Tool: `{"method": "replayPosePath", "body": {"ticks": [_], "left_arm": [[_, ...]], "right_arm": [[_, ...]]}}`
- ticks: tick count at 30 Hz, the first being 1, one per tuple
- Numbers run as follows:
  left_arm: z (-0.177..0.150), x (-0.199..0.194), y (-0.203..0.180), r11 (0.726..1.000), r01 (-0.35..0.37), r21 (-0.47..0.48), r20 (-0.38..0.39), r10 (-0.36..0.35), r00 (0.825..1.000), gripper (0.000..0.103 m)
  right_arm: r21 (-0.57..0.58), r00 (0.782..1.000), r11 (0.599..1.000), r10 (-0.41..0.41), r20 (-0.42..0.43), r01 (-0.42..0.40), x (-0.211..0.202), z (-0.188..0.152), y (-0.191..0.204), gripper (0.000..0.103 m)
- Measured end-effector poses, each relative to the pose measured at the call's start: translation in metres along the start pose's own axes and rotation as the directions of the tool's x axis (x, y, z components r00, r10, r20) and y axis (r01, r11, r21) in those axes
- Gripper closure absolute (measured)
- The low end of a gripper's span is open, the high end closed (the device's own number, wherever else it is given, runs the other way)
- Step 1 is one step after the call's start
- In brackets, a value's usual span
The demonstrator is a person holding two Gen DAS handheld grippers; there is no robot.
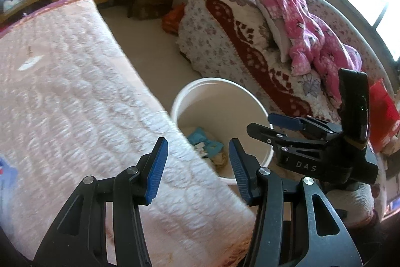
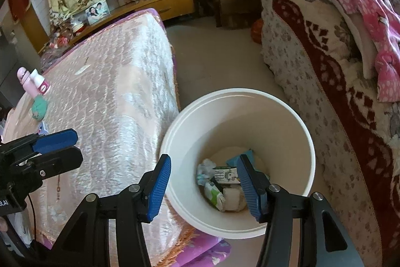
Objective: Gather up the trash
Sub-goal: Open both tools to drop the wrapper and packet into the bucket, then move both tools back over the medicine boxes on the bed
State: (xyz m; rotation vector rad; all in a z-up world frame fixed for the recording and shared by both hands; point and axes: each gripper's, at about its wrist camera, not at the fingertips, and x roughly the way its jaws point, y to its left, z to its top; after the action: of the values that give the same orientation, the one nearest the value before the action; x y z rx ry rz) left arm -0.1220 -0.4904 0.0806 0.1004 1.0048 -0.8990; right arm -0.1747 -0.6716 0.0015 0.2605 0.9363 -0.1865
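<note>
Over the white bucket, in the left wrist view, the left tongs stand spread with nothing between the blue pads; they hang above the edge of the pink quilted bed that borders the bucket. Crumpled blue and white trash lies at the bucket's bottom. Across the bucket the right tongs reach in from the side, and their black body bears the letters "DAS". Beyond the bucket sits a sofa under a red-patterned blanket.

From the right wrist view, the right tongs hover directly above the bucket, spread and empty. Inside lie a small carton with a green strip and print too small to read, a green-and-white packet and tissue. I judge a drop just finished. Far from the bucket on the bed lie a pink-and-white bottle and a green wad; the next move means swinging back there, with the left tongs nearer.
</note>
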Motion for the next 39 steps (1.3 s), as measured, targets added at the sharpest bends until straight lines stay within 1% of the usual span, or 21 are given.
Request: {"method": "replayPosePath", "body": {"ticks": [1, 7, 10, 13, 15, 17, 22, 25, 29, 33, 37, 39], "left_arm": [[-0.002, -0.003, 0.003, 1.000, -0.010, -0.004, 0.003, 0.010, 1.000, 0.054], [-0.016, -0.031, 0.031, 0.995, -0.081, -0.054, 0.015, 0.082, 0.996, 0.054], [-0.022, -0.045, 0.047, 0.989, -0.123, -0.082, 0.019, 0.125, 0.992, 0.054], [-0.029, -0.062, 0.064, 0.983, -0.151, -0.108, 0.025, 0.154, 0.988, 0.054], [-0.035, -0.073, 0.076, 0.977, -0.172, -0.127, 0.026, 0.176, 0.984, 0.054], [-0.041, -0.085, 0.088, 0.971, -0.188, -0.147, 0.026, 0.194, 0.981, 0.054], [-0.056, -0.110, 0.113, 0.957, -0.223, -0.183, 0.034, 0.233, 0.972, 0.054], [-0.068, -0.118, 0.133, 0.949, -0.228, -0.220, 0.029, 0.240, 0.970, 0.054], [-0.092, -0.122, 0.157, 0.937, -0.224, -0.269, -0.004, 0.232, 0.973, 0.054], [-0.118, -0.136, 0.174, 0.927, -0.243, -0.286, -0.030, 0.245, 0.969, 0.054], [-0.149, -0.156, 0.198, 0.908, -0.251, -0.335, -0.069, 0.243, 0.968, 0.054], [-0.166, -0.170, 0.211, 0.892, -0.270, -0.361, -0.081, 0.258, 0.963, 0.054]], "right_arm": [[-0.004, 1.000, 1.000, 0.001, 0.000, -0.001, 0.000, 0.000, 0.003, 0.045], [-0.034, 1.000, 0.999, 0.028, -0.005, -0.028, 0.001, 0.003, 0.029, 0.045], [-0.065, 0.999, 0.997, 0.032, -0.012, -0.033, 0.002, 0.004, 0.046, 0.045], [-0.096, 0.999, 0.995, 0.037, -0.010, -0.037, 0.001, 0.007, 0.064, 0.044], [-0.101, 0.998, 0.993, 0.063, -0.007, -0.063, -0.002, 0.011, 0.076, 0.044], [-0.105, 0.996, 0.991, 0.084, -0.009, -0.085, -0.003, 0.014, 0.086, 0.040], [-0.165, 0.992, 0.978, 0.124, -0.023, -0.126, 0.000, 0.014, 0.127, 0.039], [-0.204, 0.989, 0.968, 0.144, -0.039, -0.149, 0.004, 0.010, 0.150, 0.039], [-0.258, 0.984, 0.950, 0.165, -0.063, -0.175, 0.008, 0.004, 0.179, 0.039], [-0.298, 0.981, 0.935, 0.176, -0.076, -0.191, 0.009, 0.002, 0.200, 0.038], [-0.321, 0.979, 0.925, 0.188, -0.083, -0.205, 0.010, 0.001, 0.215, 0.038], [-0.329, 0.976, 0.920, 0.196, -0.090, -0.215, 0.011, 0.001, 0.225, 0.038]]}}
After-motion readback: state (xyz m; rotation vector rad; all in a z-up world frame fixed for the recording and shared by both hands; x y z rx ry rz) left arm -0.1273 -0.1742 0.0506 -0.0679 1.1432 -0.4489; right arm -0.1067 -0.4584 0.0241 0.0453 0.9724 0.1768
